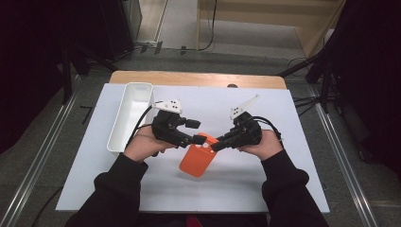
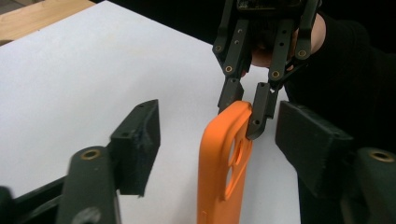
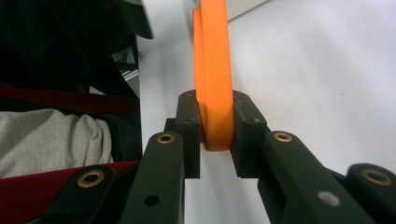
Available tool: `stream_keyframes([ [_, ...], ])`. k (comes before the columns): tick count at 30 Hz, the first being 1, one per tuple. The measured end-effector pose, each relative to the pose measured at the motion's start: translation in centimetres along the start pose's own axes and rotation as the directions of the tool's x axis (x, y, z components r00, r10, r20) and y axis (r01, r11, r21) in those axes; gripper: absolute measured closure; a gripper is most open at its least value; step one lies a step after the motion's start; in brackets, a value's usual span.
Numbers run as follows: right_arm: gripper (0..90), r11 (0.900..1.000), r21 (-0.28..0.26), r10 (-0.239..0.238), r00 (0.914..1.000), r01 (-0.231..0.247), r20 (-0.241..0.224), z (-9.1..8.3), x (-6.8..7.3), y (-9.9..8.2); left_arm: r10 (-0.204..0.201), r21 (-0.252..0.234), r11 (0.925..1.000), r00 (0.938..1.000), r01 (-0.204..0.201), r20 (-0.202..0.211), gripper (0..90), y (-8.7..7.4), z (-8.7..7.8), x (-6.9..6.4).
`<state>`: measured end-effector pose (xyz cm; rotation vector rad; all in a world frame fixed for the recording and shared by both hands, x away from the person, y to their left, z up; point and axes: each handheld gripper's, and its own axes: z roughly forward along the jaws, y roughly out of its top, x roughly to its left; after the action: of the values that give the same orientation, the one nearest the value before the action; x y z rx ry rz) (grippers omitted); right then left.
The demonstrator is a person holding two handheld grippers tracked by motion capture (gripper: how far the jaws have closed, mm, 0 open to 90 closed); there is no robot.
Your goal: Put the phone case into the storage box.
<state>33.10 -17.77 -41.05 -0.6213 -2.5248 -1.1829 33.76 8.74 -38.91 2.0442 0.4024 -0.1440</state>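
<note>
1. As seen from the high view, an orange phone case (image 1: 197,161) hangs tilted over the white desk (image 1: 283,156), between left gripper (image 1: 195,140) and right gripper (image 1: 216,146); bin (image 1: 128,113) at left.
2. Left gripper view: left jaws stand apart either side of the case (image 2: 219,163), pads not pressing. Looks light, thin and probably flexy; camera holes weaken that end.
3. Right gripper view: right jaws clamp the case's (image 3: 215,70) rim edge-on. Best held by the rim, smooth plastic may slip.

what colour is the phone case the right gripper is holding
Orange phone case, clearest in the right gripper view.
</note>
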Motion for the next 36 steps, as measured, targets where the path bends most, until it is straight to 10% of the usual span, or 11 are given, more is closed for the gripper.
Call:
stream_keyframes([
  [17,74.4,0.9915,-0.03,0.129,0.9877,-0.127,0.088,-1.2,-0.3,0.0,-0.039,-0.027,0.9989,0.9971,0.037,-0.066,29.9,0.1,-0.1,0.5],
  [36,74.4,0.967,-0.023,0.253,0.9427,-0.254,0.218,-3.3,0.8,1.1,-0.052,-0.053,0.9975,0.9921,0.046,-0.114,30.0,0.1,0.3,0.3],
])
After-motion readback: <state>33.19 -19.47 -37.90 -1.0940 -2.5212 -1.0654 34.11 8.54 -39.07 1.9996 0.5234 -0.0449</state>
